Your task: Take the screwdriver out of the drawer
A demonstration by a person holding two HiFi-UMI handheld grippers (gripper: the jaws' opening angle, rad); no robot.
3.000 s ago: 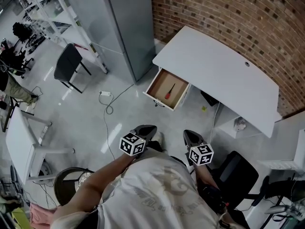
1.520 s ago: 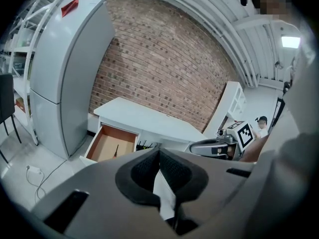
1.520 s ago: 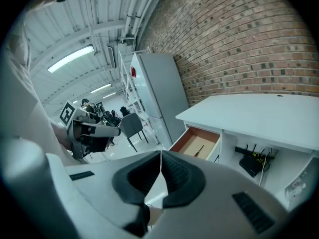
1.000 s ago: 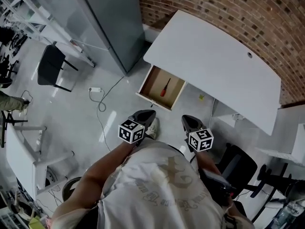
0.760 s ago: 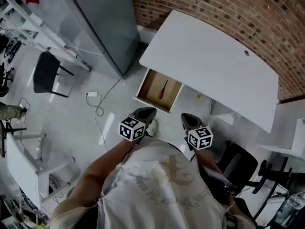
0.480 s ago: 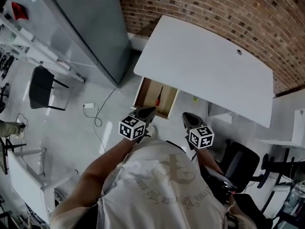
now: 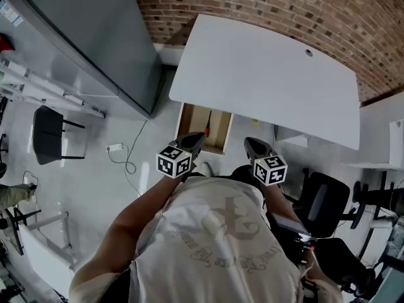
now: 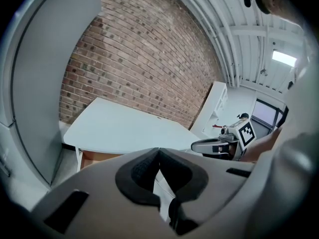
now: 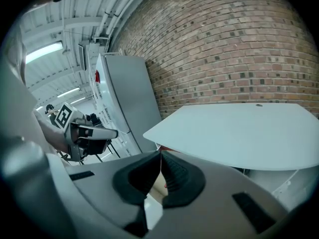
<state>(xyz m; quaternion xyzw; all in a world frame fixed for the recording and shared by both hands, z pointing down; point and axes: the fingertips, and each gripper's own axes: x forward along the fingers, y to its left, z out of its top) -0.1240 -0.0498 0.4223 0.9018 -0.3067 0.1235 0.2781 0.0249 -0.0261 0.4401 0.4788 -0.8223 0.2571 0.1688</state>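
- The screwdriver [image 7: 207, 130] lies on the bottom of the open wooden drawer [image 7: 221, 128], with its red handle toward the person and its dark shaft pointing in under the desk; neither claw is on it
- The drawer stands pulled out from beneath the near left part of the white desk [image 7: 265, 81], and the desktop covers its far end
- The left gripper [image 7: 199, 136] shows in the head view with its tip over the drawer's front edge, just beside the red handle; that view does not tell whether it touches either one
- In the left gripper view its two jaws meet tip to tip with nothing between them, and the desk and a strip of the drawer's brown inside lie beyond
- The right gripper [image 7: 248, 142] is off to the right of the drawer, over the floor in front of the desk and apart from the drawer
- In the right gripper view its jaws are likewise together at the tips, clamped on nothing
- Both grippers point toward the desk, each carrying a marker cube near the person's forearm
- A brick wall [image 7: 284, 8] runs behind the desk and a tall grey cabinet [image 7: 88, 36] stands to its left
- A black office chair [image 7: 325, 197] stands at the person's right, and a white cable [image 7: 129, 160] trails across the pale floor on the left
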